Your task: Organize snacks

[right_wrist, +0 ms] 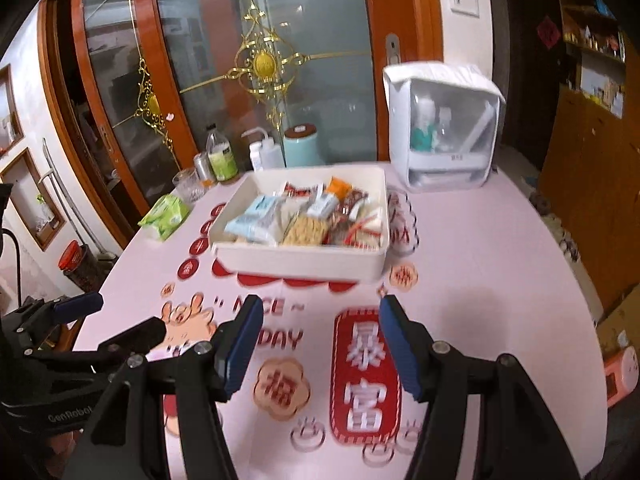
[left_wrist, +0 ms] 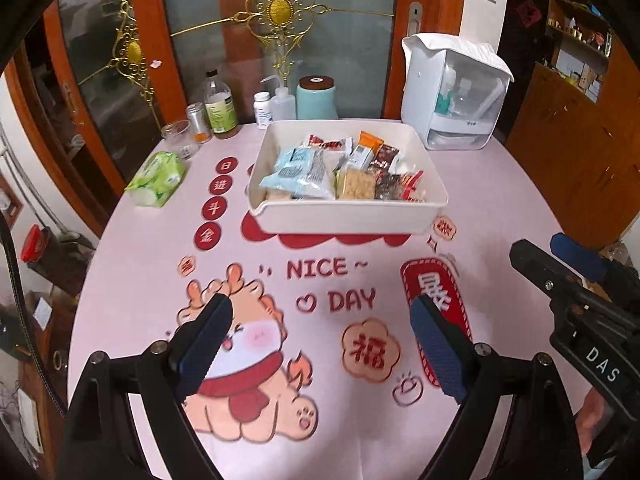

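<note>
A white rectangular bin [left_wrist: 344,222] [right_wrist: 300,266] sits at the far middle of the pink printed tablecloth, filled with several snack packets: a pale blue bag [left_wrist: 298,176] [right_wrist: 256,222], a pack of yellow crackers [left_wrist: 356,184] [right_wrist: 306,230] and red and brown wrappers. My left gripper [left_wrist: 322,304] hangs open over the cartoon print, well short of the bin, with nothing between its fingers. My right gripper [right_wrist: 320,308] is open too and empty, above the red banner print. Each gripper shows at the edge of the other's view, the right gripper [left_wrist: 560,256] and the left gripper [right_wrist: 120,316].
Behind the bin stand a teal canister [left_wrist: 316,98], a squeeze bottle [left_wrist: 282,104], a pill bottle [left_wrist: 262,108], a green-labelled bottle [left_wrist: 219,106] and small jars [left_wrist: 180,138]. A green tissue pack [left_wrist: 158,178] lies at the left. A white appliance [left_wrist: 456,92] stands back right. Glass doors rise behind.
</note>
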### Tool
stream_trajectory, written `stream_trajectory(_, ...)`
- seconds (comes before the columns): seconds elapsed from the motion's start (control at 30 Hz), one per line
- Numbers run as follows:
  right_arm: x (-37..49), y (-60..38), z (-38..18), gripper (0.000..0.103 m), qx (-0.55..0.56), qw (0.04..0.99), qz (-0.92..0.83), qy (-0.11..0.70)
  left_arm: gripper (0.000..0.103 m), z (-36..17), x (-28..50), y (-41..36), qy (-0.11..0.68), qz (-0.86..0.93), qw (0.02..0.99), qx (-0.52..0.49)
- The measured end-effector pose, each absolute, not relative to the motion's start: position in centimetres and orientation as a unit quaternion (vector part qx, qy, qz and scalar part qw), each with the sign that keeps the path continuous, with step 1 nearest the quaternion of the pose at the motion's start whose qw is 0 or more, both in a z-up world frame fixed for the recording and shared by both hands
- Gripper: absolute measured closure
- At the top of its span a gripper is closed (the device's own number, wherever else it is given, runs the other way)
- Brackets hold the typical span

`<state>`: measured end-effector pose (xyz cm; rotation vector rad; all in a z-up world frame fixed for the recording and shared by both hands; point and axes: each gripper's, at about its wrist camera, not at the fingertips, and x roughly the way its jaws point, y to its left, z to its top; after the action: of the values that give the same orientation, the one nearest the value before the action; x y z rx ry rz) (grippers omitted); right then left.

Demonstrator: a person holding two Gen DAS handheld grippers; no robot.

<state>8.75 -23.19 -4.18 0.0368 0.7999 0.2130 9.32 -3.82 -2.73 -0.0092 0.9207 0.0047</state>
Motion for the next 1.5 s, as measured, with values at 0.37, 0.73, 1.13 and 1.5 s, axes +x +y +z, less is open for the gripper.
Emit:
stream_trajectory(0.37,4.3,-23.8,-4.2,0.042,0.027,0.903,0.098,0.417,0.013,-2.4,4.7,-3.8,0.453,0.027,0.891,-0.015)
stream_trajectory(0.73,2.8,-23.7,-3.2,0.042,0.021,0.907,0.103,0.407,0.013,-1.7,3.2,-5.1,0.444,0.042,0.895,-0.007)
stream_trajectory(1.13,2.0,-23.3,-3.2,0.042,0.013,0.907,0.11,0.406,0.013,-1.8,2.5,-5.6,0.453,0.04,0.891,-0.003)
stream_trajectory(1.5,1.7,-23.9,-3.2,0.042,0.015,0.907,0.105,0.407,0.013,-1.7,2.2,-6.1,0.45,0.038,0.892,0.001)
